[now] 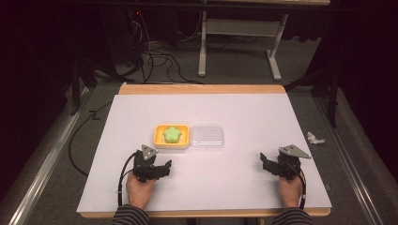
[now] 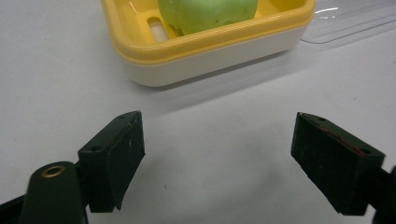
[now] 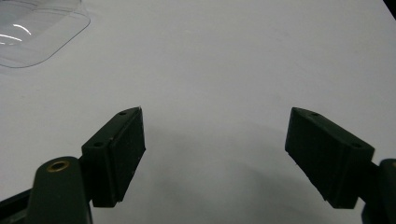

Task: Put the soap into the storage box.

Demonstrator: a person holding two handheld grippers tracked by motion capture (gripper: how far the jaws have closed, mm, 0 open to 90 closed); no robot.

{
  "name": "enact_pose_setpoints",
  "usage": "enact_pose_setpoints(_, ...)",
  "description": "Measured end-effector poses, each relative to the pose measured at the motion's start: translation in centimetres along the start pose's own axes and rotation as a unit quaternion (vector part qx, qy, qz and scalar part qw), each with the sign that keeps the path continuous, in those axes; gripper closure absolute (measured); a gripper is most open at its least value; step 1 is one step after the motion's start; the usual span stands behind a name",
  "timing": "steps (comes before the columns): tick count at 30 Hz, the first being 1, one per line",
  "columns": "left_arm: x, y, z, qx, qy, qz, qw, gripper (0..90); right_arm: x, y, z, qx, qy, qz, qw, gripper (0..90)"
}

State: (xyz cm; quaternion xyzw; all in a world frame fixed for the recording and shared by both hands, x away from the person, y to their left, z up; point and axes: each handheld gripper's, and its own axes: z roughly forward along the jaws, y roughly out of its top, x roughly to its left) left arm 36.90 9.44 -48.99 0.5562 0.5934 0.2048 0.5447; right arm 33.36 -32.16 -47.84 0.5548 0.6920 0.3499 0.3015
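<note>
On the counter [image 1: 244, 178] we rest both grippers, left [image 1: 165, 165] and right [image 1: 264, 159], fingers spread and empty; the yellow soap dish [image 1: 172, 136] with green soap [image 1: 172, 134] sits near the left one, so we can reach it easily.

A white table [image 1: 244, 112] bears a yellow soap dish [image 1: 172, 136] with a green soap [image 1: 172, 135] lying in it; a clear lid [image 1: 207, 137] lies flat, touching the dish's right side; the left gripper [image 1: 164, 165] rests near the dish, jaws apart on nothing; the right gripper [image 1: 264, 161] rests well apart from the lid, jaws empty; a crumpled scrap [image 1: 315, 138] lies on the floor.
</note>
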Motion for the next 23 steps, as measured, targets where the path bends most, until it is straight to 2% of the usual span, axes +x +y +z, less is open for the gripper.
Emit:
enact_pose_setpoints(3,0.02,-0.23,0.29,-0.002,0.004,0.006,1.0000,18.1,-0.01,0.00,-0.01,0.000,0.000,0.000,1.0000,20.5)
enact_pose_setpoints(7,-0.11,-0.38,0.50,-0.007,0.002,0.004,1.0000,18.1,0.01,0.00,0.00,-0.001,0.000,-0.001,1.0000,20.5)
enact_pose_setpoints(10,-0.13,-0.53,0.61,-0.004,0.003,0.012,0.9999,18.1,0.00,-0.01,0.00,0.000,0.000,-0.002,1.0000,20.5)
enact_pose_setpoints(18,-0.05,-0.46,0.33,-0.021,0.000,0.010,0.9997,17.1,-0.01,-0.01,-0.01,0.000,0.000,-0.003,1.0000,20.5)
enact_pose_setpoints(19,-0.08,-0.45,0.35,-0.023,-0.001,0.004,0.9997,17.2,0.01,0.00,-0.01,0.001,-0.001,-0.002,1.0000,20.5)
enact_pose_setpoints(23,-0.09,-0.53,0.33,-0.020,0.000,0.012,0.9997,17.2,0.00,0.00,0.03,0.000,0.000,-0.005,1.0000,20.5)
